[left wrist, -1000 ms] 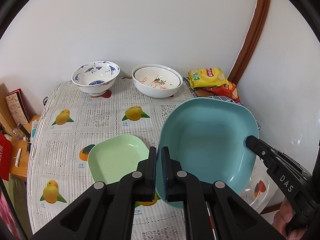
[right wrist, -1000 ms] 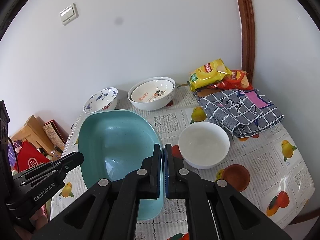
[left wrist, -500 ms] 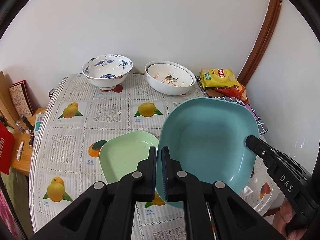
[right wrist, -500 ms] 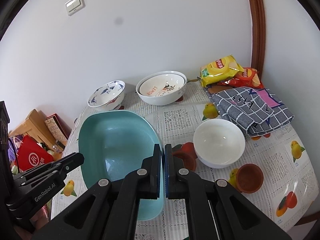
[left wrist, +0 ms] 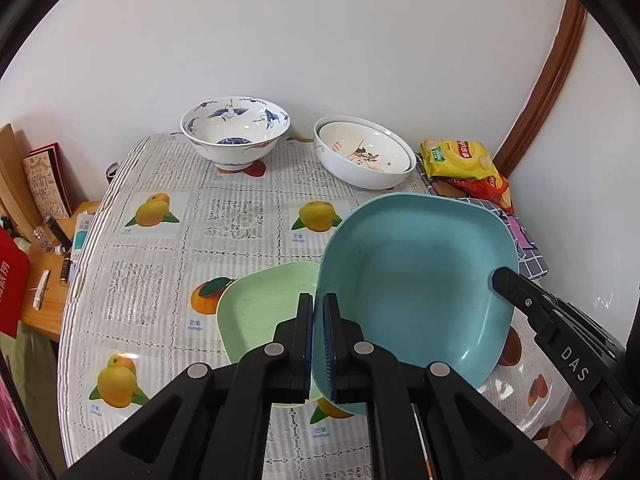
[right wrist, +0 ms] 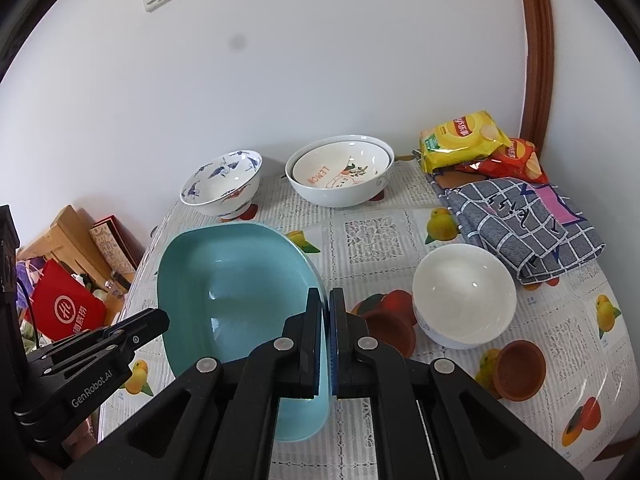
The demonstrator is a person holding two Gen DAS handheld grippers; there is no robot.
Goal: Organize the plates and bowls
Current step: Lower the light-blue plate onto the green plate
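Plates first: you are clamping both tongs, left [left wrist: 316, 344] and right [right wrist: 325, 340], on opposite rims of the teal plate [left wrist: 416, 280], carrying it above the green plate [left wrist: 260, 312] at the bench's [left wrist: 160, 248] six o'clock; white bowl [right wrist: 464, 296] and brown cups remaining unsorted.

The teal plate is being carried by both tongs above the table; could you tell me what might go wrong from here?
1. Each of the tongs, left and right, pinches only the thin rim of the teal plate, so it might slip or tilt if the hands drift apart.
2. Lowered off-centre onto the green plate, it may sit crooked.
3. The right side is crowded: the white bowl and a small brown cup could be knocked.
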